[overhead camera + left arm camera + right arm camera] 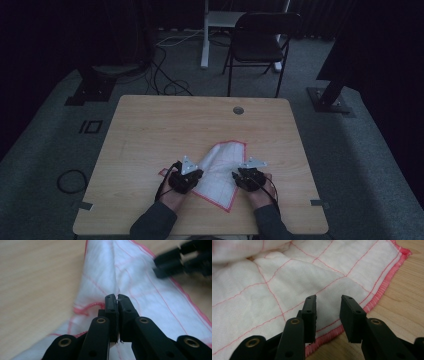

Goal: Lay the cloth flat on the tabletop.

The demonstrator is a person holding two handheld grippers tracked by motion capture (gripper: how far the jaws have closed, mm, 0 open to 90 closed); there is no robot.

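Cloth [220, 172] lies on the near half of the table [150, 130], white with red lines and a red stitched hem, one part already folded over on itself. At its left side the left claw [117, 298] is clenched on a raised pleat of the fabric, jaws pressed together with the weave caught between them. At its right side the right claw [327, 305] is released, jaws parted just above the near hem, pinching nothing.

Trouble could come from that imbalance, I judge: a pull from the left alone would drag the whole cloth across the smooth wood and bunch it, since nothing pins the far side. The thin pleat could also slide out of the clenched jaws (the bite looks shallow). And the right claw, closing where it hangs, might catch one layer at the hem and miss the rest.

Count: one cloth, one table, two claws, and one folding chair [260, 37] beyond.
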